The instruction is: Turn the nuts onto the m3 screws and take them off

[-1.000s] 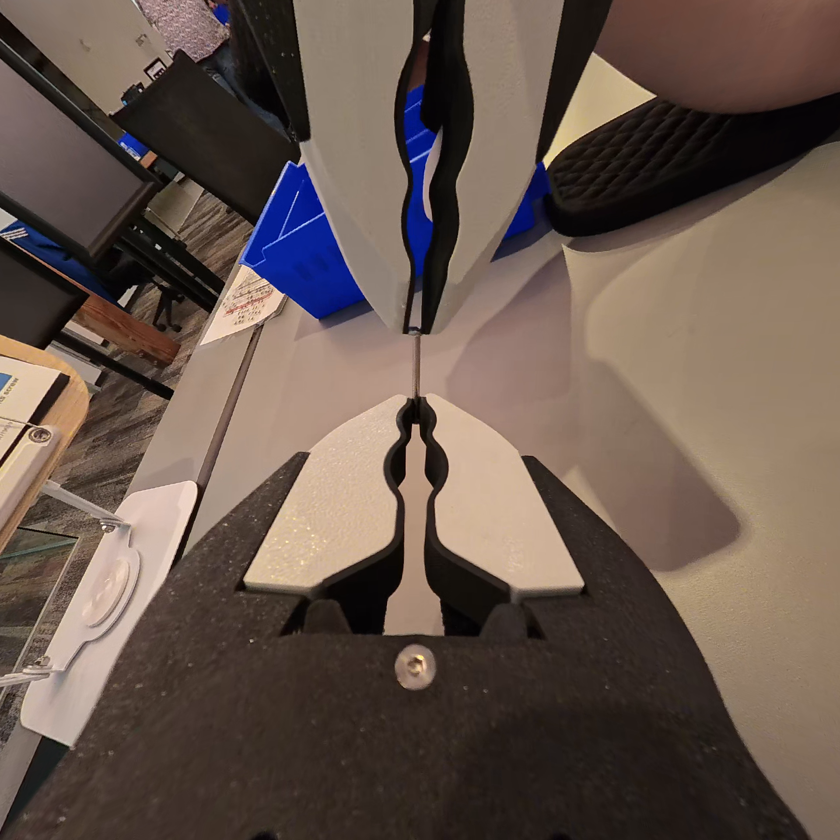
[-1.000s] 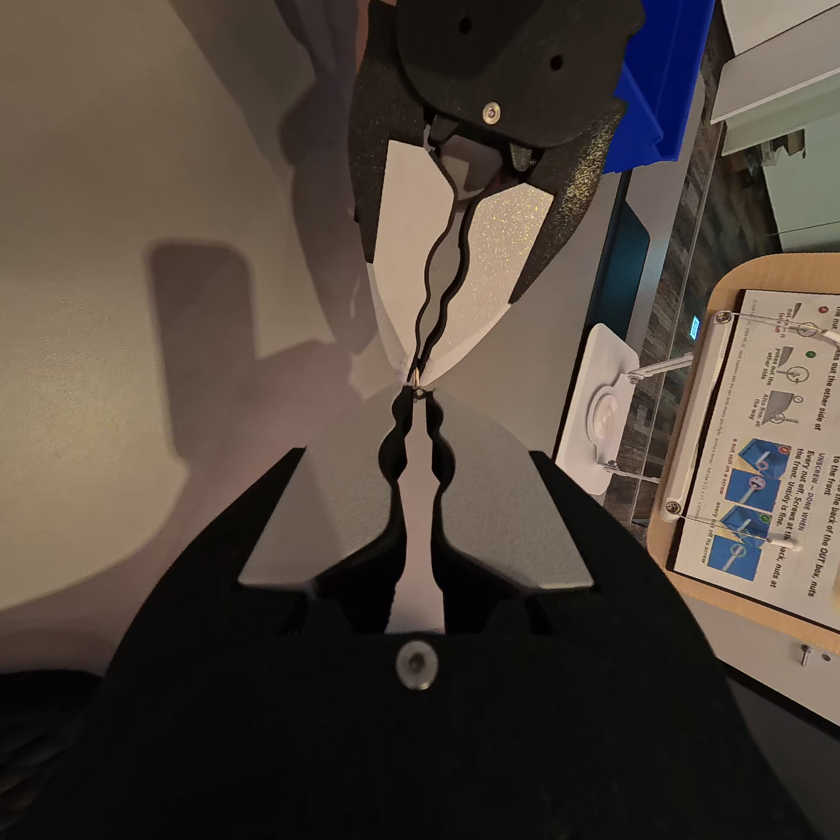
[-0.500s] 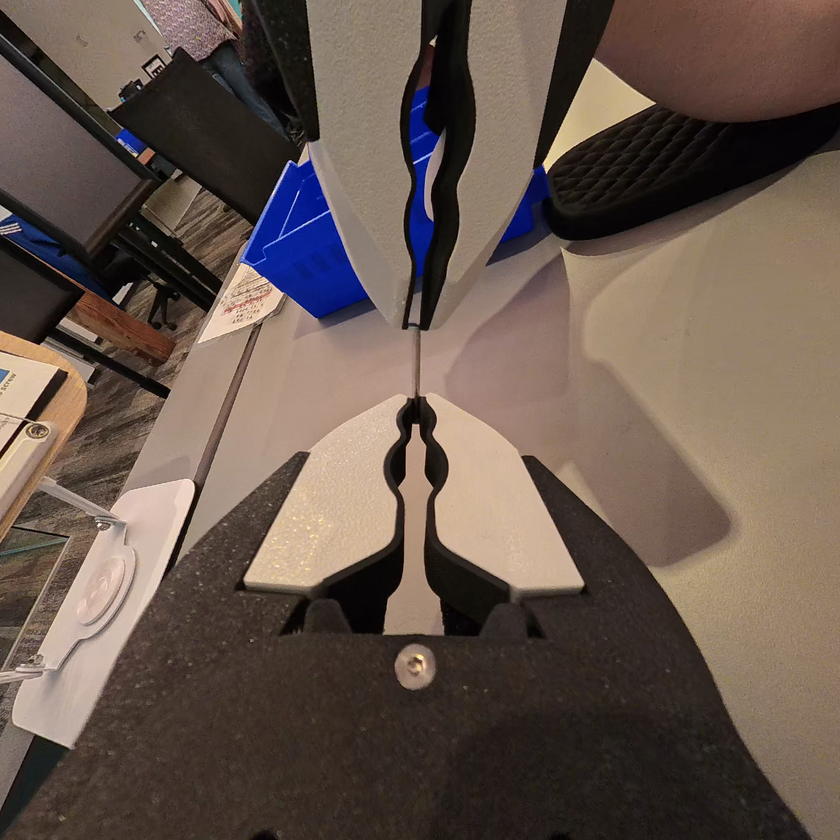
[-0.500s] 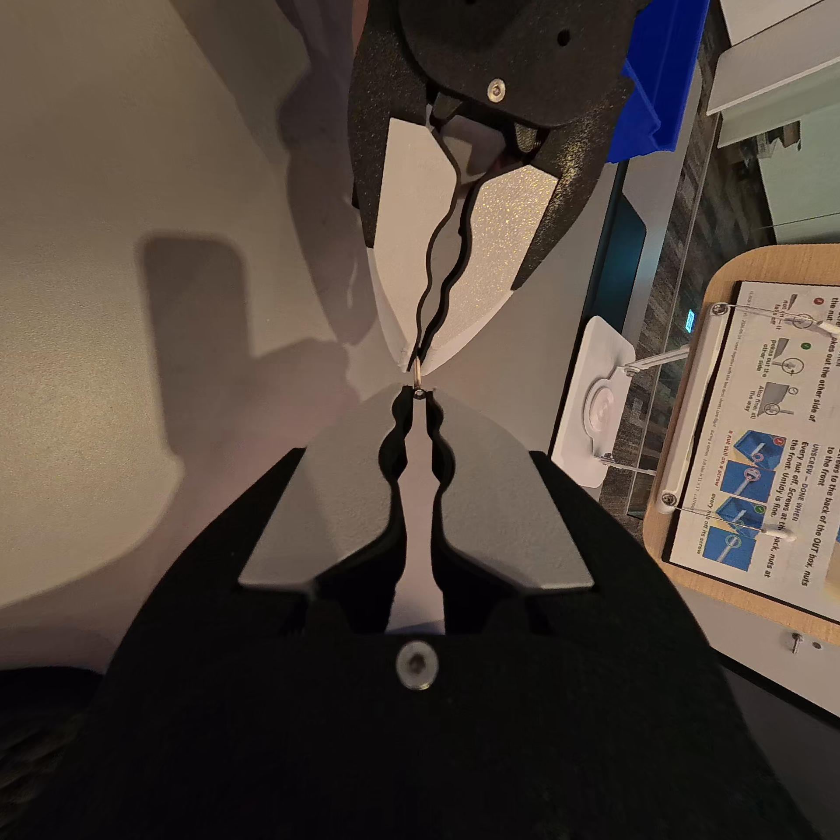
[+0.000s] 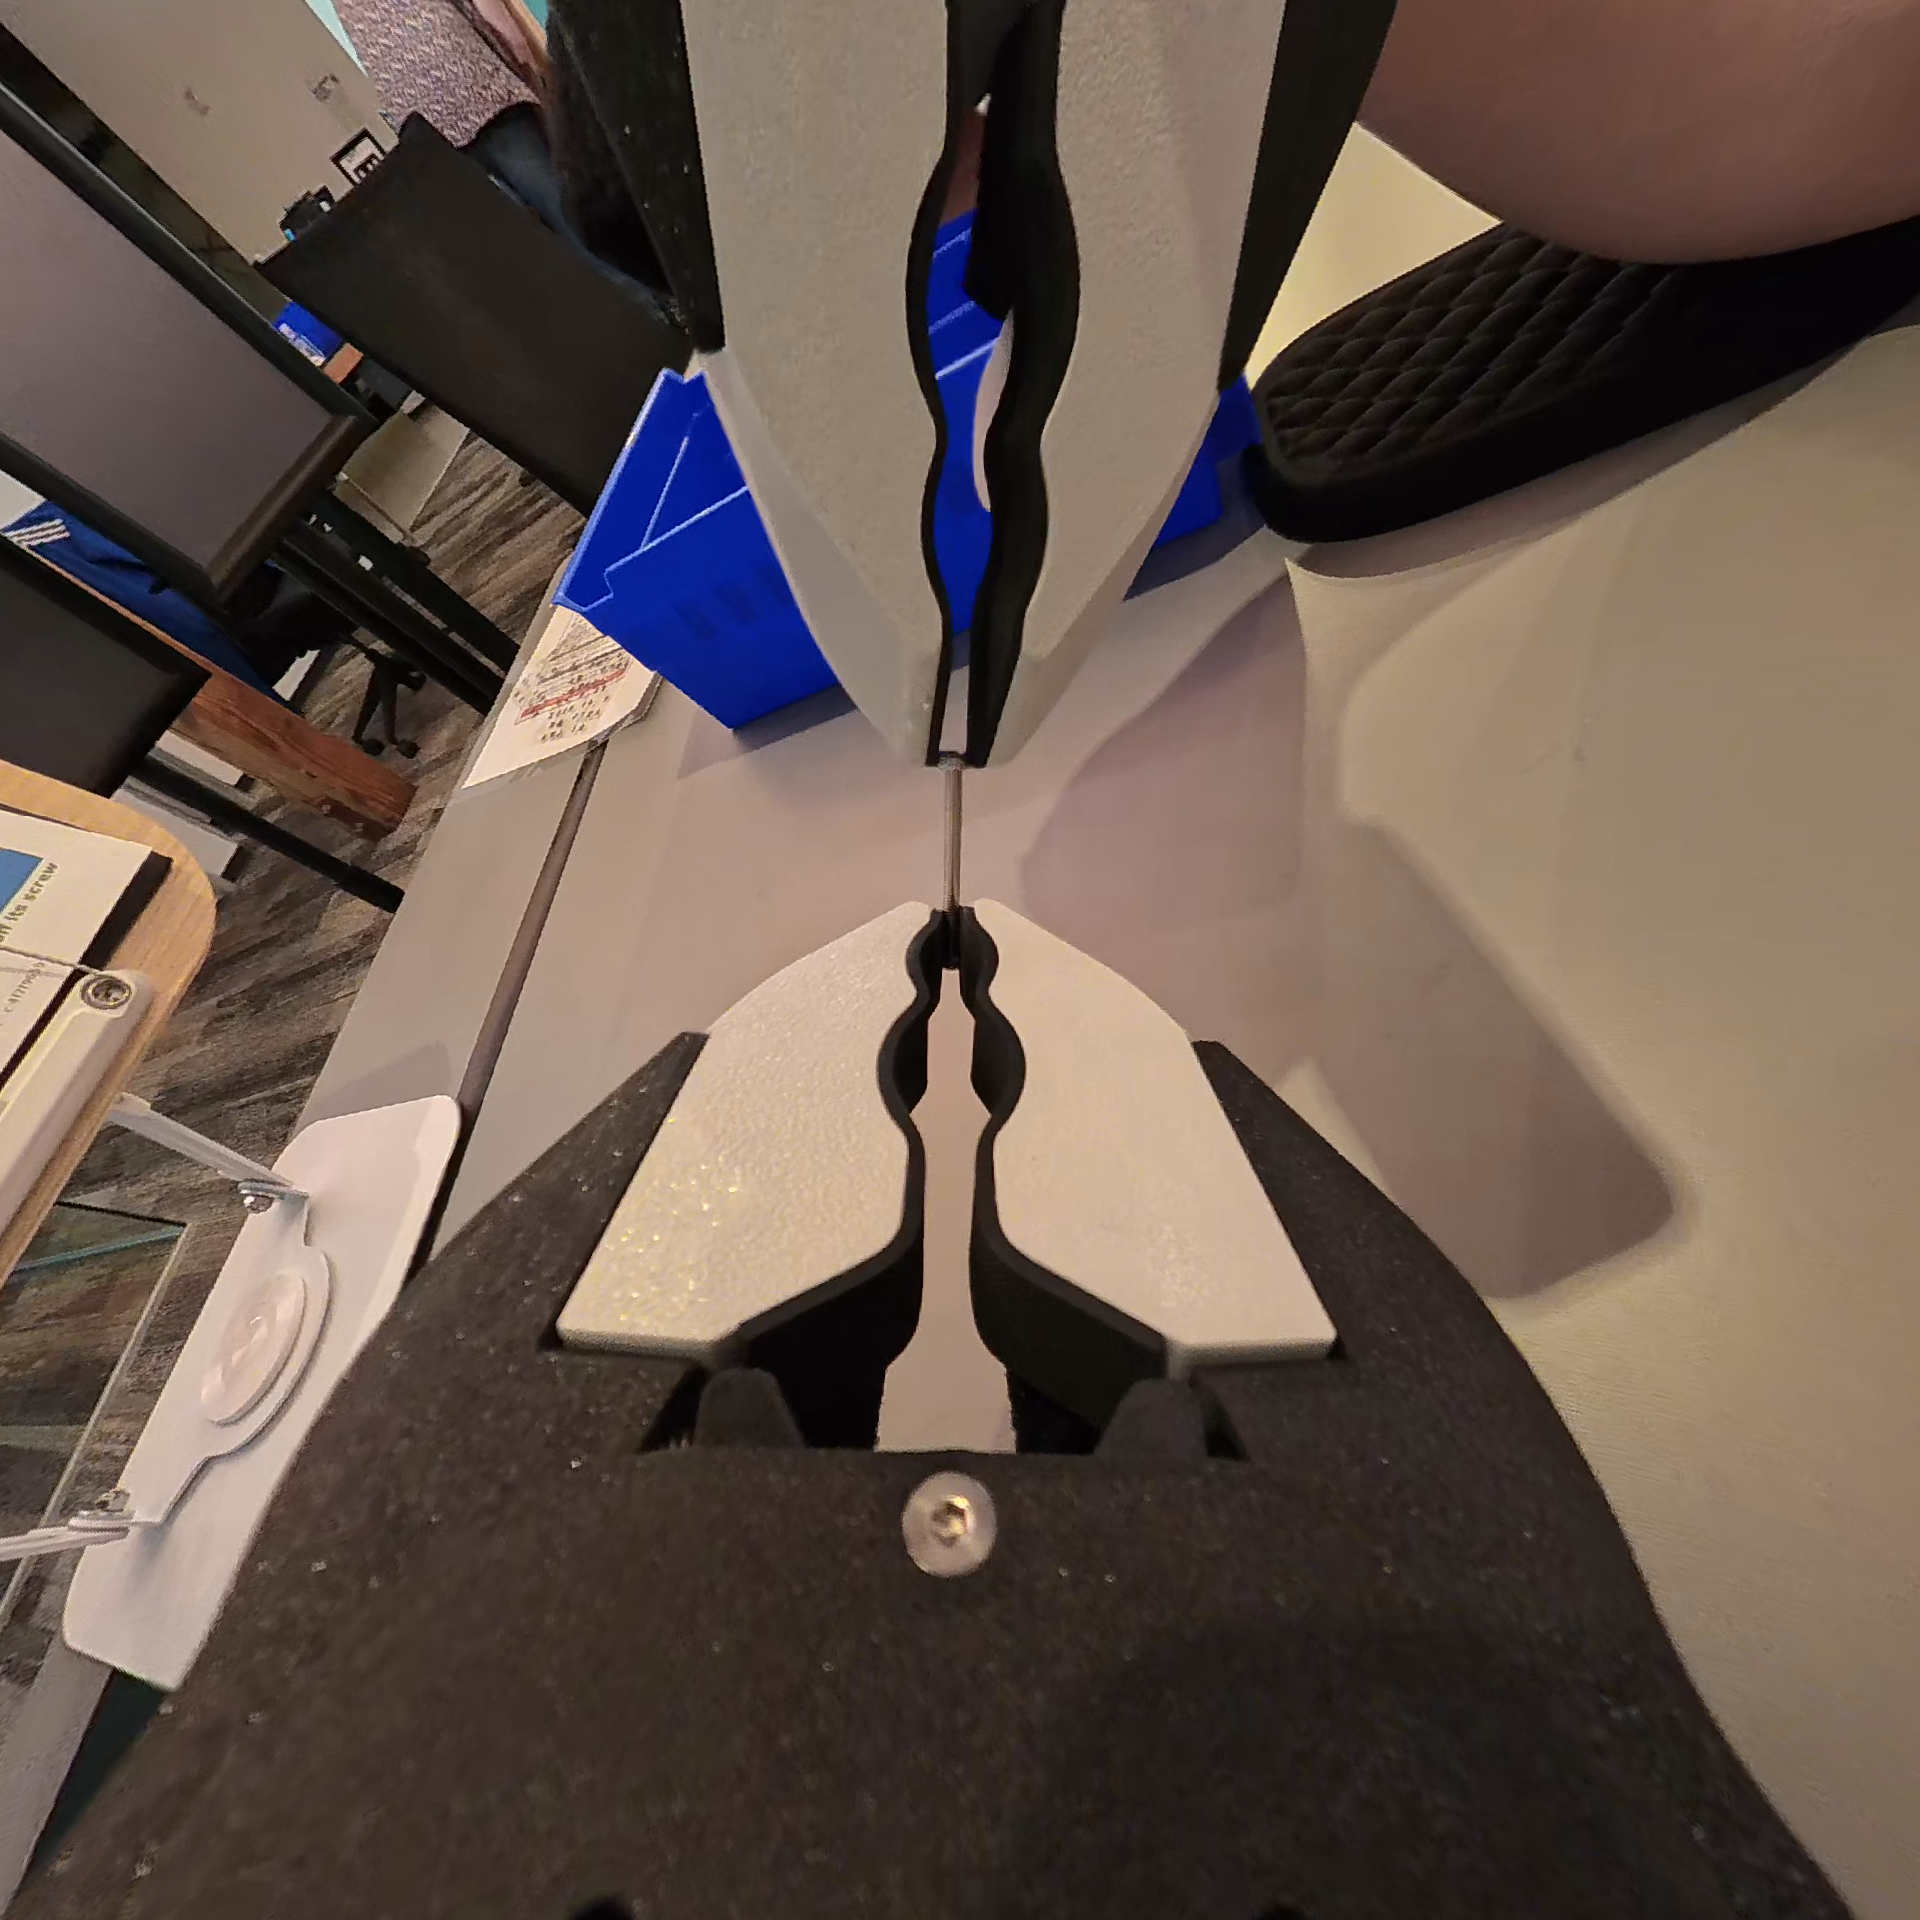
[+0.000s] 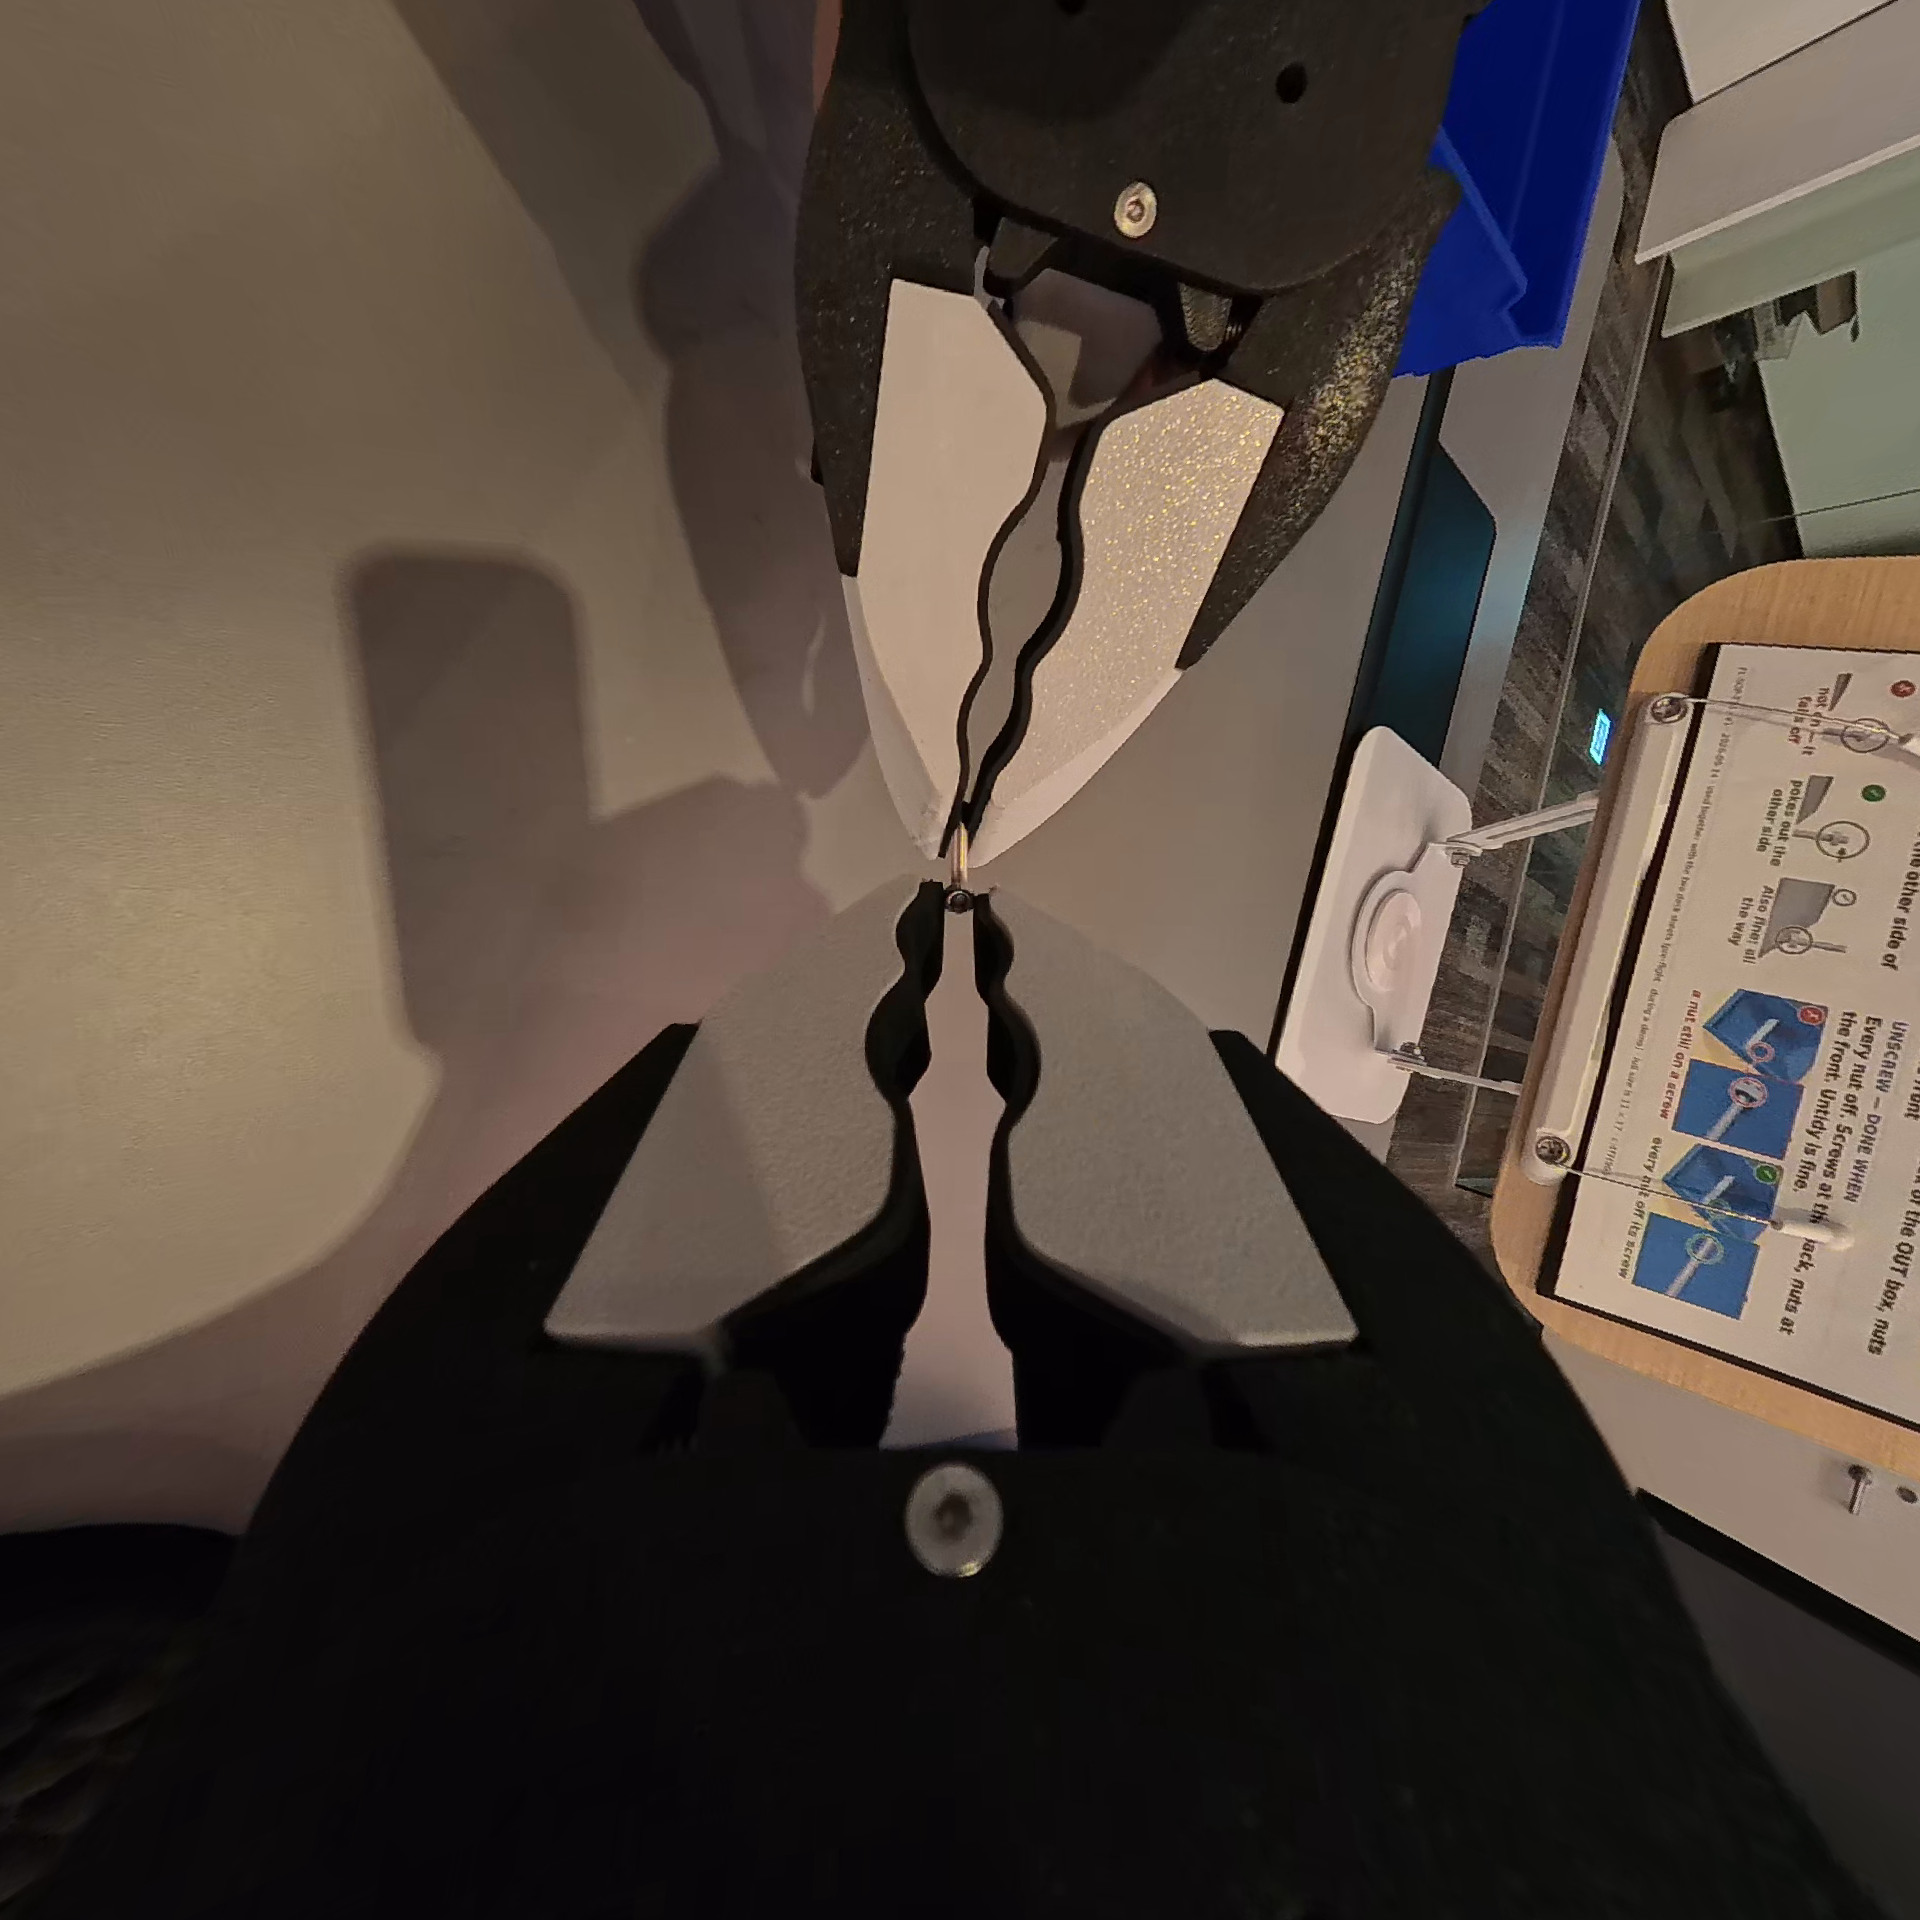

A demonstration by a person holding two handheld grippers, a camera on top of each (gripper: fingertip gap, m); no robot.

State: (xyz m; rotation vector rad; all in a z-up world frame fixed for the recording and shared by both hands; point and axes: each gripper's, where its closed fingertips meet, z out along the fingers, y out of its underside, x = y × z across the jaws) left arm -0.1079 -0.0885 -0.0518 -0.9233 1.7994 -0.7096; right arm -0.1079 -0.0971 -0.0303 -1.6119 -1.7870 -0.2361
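left wrist view: m3 screw (image 5: 950, 836) is pinched at its near end by the left gripper (image 5: 950, 920); at 12 o'clock the right gripper (image 5: 954, 750) nips its nut (image 6: 958, 900). grey table (image 5: 1558, 831) lies open at 3 o'clock, blue bin (image 5: 717, 613) at 11, near the table edge.

There are two claws, the left claw (image 5: 950, 920) and the right claw (image 5: 954, 750), one thin screw (image 5: 950, 831), one small nut (image 6: 960, 900), one blue bin (image 5: 717, 613), one black padded rest (image 5: 1538, 374) and one instruction card (image 6: 1766, 1039), all over one table (image 5: 1558, 831).
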